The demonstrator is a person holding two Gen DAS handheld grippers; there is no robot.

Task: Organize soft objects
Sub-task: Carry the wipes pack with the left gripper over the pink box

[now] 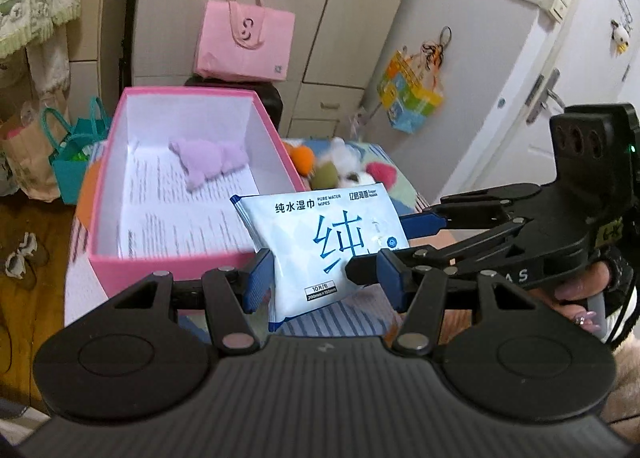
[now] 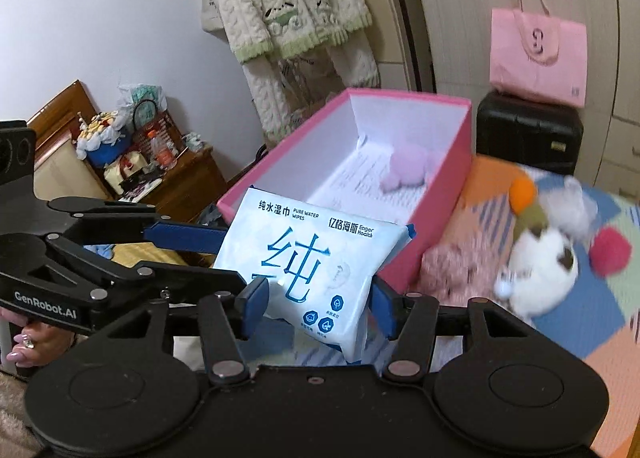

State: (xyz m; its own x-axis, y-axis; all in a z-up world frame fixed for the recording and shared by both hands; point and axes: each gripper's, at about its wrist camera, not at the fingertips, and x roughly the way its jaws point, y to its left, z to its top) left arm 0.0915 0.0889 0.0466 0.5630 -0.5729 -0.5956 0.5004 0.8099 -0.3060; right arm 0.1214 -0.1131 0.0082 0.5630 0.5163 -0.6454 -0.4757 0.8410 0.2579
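A white-and-blue wet wipes pack (image 1: 320,225) (image 2: 312,254) hangs upright in the air, just in front of an open pink box (image 1: 192,262) (image 2: 440,193). My left gripper (image 1: 323,258) is shut on the pack's lower part, which is pinched narrow between the blue pads. My right gripper (image 2: 319,286) straddles the same pack, and its pads lie against both side edges. Each gripper shows in the other's view, the right gripper (image 1: 378,246) coming in from the right and the left gripper (image 2: 236,258) from the left. A small lilac plush (image 1: 208,161) (image 2: 404,169) lies inside the box on printed paper.
Several soft toys and pom-poms (image 1: 344,169) (image 2: 544,258) lie on the patterned cover right of the box. A pink tote bag (image 1: 244,41) sits on a black suitcase (image 2: 528,129) behind. A person's hand (image 1: 580,290) (image 2: 28,342) holds each gripper. Clothes hang at the back left.
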